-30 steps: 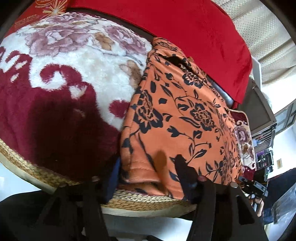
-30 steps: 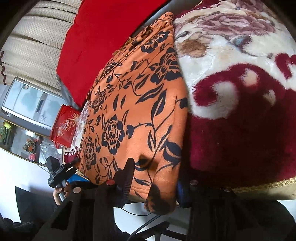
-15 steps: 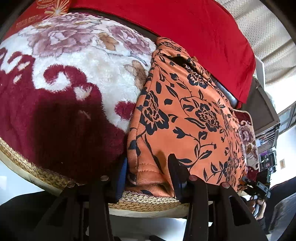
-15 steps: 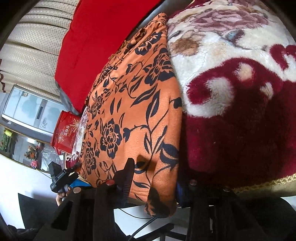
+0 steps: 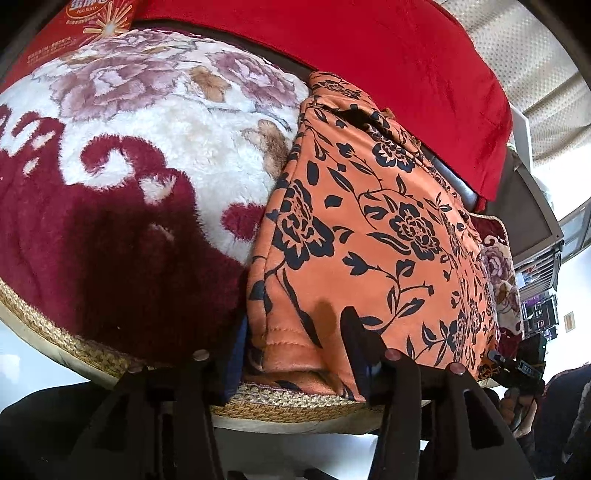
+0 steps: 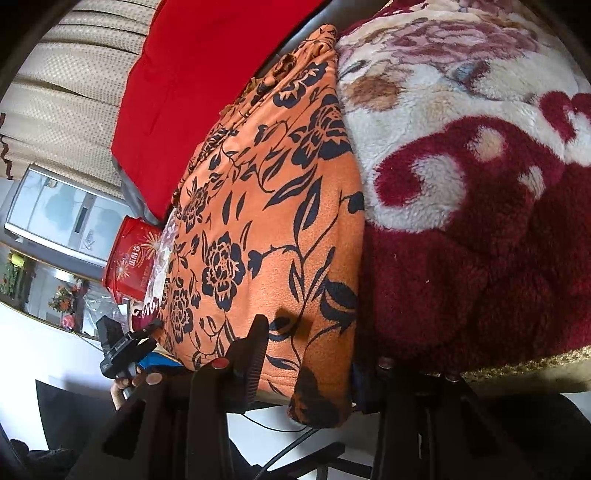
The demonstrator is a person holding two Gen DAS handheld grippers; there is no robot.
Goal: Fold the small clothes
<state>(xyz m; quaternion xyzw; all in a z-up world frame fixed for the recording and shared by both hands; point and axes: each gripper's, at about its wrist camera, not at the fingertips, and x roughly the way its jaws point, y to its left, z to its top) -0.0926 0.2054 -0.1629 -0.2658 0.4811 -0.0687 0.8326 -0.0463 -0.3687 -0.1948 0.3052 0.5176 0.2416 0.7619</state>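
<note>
**Both claws astride the near edge of the orange garment**

The left claw (image 5: 291, 343) sits at the near hem of an orange garment (image 5: 373, 236) printed with black flowers. Its fingers stand either side of the hem corner, one dark finger (image 5: 356, 339) lying on top of the cloth and the other down at the garment's left edge beside the blanket. The jaws are spread around the cloth; whether they press on it cannot be told from this view.

The right claw (image 6: 308, 354) sits at the other near corner of the same garment (image 6: 273, 221). One finger (image 6: 255, 354) lies against the top of the fabric, while the other is mostly hidden behind the hanging corner. The jaws stand apart with cloth between them, and a firm pinch cannot be confirmed.

The garment lies flat in a long strip on a plush blanket (image 5: 122, 177) patterned in dark red, cream and purple roses, its near hem drooping over a woven braided edge (image 5: 92, 354). A red cushion (image 5: 369, 59) rests behind the far end of the garment, with beige curtains (image 6: 66, 92) beyond it. A red tin (image 6: 129, 262) stands near the garment's far side in the right wrist view, and a red box (image 5: 70, 29) with printed lettering lies at the blanket's far corner in the left wrist view.
</note>
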